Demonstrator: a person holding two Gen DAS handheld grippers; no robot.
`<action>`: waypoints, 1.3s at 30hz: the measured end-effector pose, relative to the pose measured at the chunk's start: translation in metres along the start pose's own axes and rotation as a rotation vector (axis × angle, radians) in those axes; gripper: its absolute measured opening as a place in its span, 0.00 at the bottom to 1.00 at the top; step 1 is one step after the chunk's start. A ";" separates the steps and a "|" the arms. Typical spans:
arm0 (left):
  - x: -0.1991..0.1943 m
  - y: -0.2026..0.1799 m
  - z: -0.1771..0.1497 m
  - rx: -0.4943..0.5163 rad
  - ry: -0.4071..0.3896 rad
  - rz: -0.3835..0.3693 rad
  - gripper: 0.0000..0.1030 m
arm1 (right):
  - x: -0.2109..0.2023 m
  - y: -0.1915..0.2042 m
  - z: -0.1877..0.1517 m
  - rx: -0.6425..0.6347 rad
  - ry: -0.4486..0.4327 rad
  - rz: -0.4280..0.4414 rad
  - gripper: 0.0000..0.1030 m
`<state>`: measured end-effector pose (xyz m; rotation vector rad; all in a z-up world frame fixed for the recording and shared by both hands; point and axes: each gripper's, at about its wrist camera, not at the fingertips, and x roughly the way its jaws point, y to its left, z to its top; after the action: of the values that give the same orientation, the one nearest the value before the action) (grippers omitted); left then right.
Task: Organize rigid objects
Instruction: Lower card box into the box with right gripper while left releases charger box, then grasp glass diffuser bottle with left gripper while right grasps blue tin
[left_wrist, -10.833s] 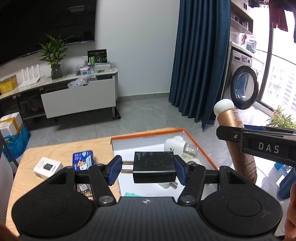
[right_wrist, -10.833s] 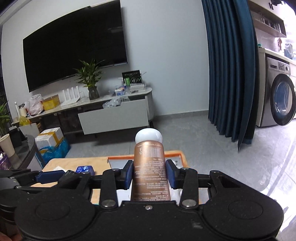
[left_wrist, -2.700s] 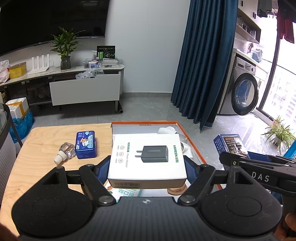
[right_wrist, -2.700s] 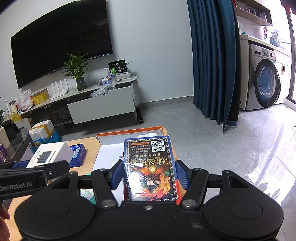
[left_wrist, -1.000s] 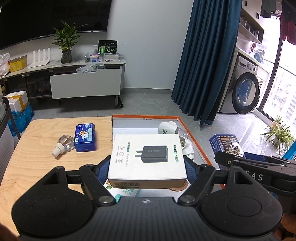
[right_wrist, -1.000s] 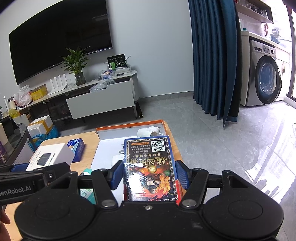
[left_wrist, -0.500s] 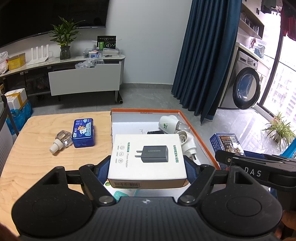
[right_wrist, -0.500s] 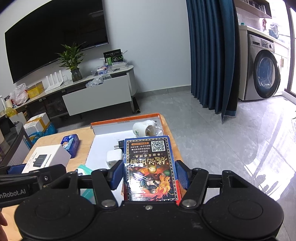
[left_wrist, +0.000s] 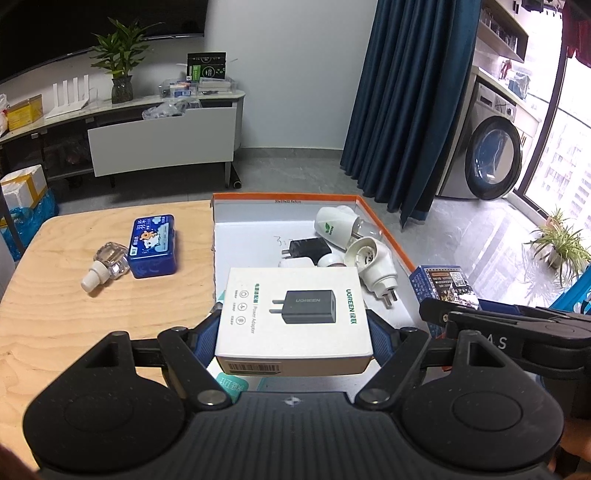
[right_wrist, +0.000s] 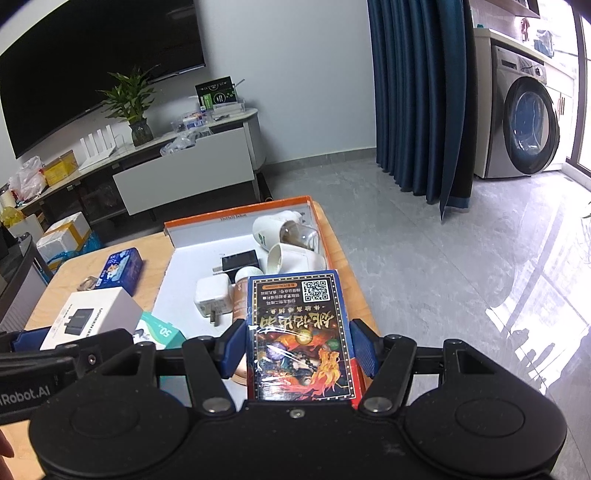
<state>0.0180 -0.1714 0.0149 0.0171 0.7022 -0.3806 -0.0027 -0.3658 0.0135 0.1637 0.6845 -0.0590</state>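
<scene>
My left gripper (left_wrist: 293, 334) is shut on a white power-adapter box (left_wrist: 293, 314) and holds it over the near end of the orange-rimmed tray (left_wrist: 284, 197). My right gripper (right_wrist: 299, 350) is shut on a blue card box with colourful art (right_wrist: 301, 332), held over the tray's right rim (right_wrist: 236, 214). In the tray lie two white plug-in devices (left_wrist: 338, 227) (left_wrist: 373, 264), a black charger (left_wrist: 306, 247), a white charger (right_wrist: 212, 299) and a copper bottle (right_wrist: 240, 295). The card box also shows in the left wrist view (left_wrist: 445, 282).
On the wooden table (left_wrist: 74, 295) left of the tray lie a blue tin (left_wrist: 153, 245) and a small clear bottle with a white cap (left_wrist: 107, 267). A teal and white packet (right_wrist: 162, 334) lies at the tray's near left. The table's right edge drops to the grey floor.
Both grippers have moved forward over the tray with their boxes still held. More of the tray's contents now shows below them.
</scene>
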 end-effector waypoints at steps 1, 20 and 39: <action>0.002 0.000 0.000 0.000 0.004 -0.002 0.77 | 0.002 0.000 0.000 0.001 0.003 -0.001 0.71; 0.030 -0.008 -0.007 0.017 0.057 -0.043 0.77 | 0.035 -0.006 0.000 0.013 0.052 -0.019 0.71; -0.006 0.052 -0.001 -0.076 -0.035 0.040 0.88 | 0.018 0.036 0.015 -0.040 -0.012 0.037 0.79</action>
<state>0.0314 -0.1205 0.0121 -0.0471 0.6806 -0.3151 0.0242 -0.3328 0.0187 0.1369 0.6705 -0.0110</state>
